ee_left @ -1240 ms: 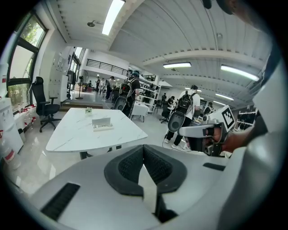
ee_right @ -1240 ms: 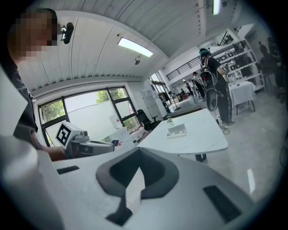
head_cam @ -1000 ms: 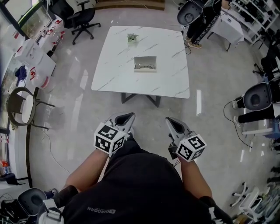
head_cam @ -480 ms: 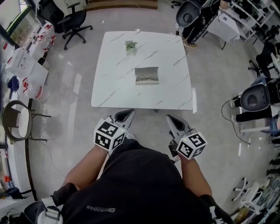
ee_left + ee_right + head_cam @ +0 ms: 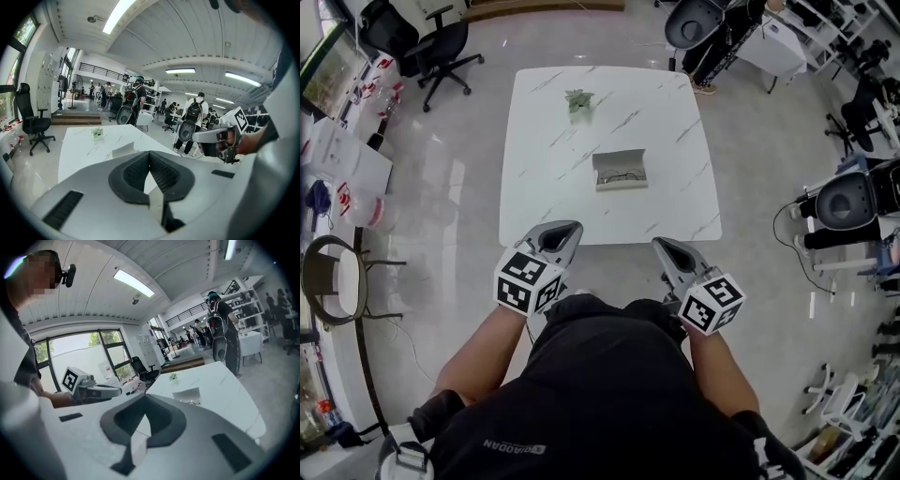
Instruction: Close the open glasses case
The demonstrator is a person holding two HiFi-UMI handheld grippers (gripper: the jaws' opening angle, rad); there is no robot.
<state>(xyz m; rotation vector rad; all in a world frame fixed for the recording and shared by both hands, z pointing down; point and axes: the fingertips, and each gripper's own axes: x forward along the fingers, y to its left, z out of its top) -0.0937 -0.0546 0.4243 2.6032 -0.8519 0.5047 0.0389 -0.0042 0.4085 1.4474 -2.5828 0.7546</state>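
An open grey glasses case (image 5: 620, 170) lies near the middle of the white marble table (image 5: 553, 141), lid up, with dark glasses inside. It also shows ahead in the left gripper view as the case (image 5: 123, 149) and in the right gripper view as the case (image 5: 187, 394). My left gripper (image 5: 570, 229) hangs over the table's near edge, shut and empty. My right gripper (image 5: 660, 246) is just short of that edge, jaws together with nothing between them. Both are well short of the case.
A small potted plant (image 5: 577, 99) stands on the table's far side. A black office chair (image 5: 441, 42) is at the far left, a round chair (image 5: 333, 281) at the left, and more chairs and a person (image 5: 727, 42) at the far right.
The table and case have come nearer in the head view. Both grippers, earlier over bare floor, now sit at the table's near edge. The jaws have not changed.
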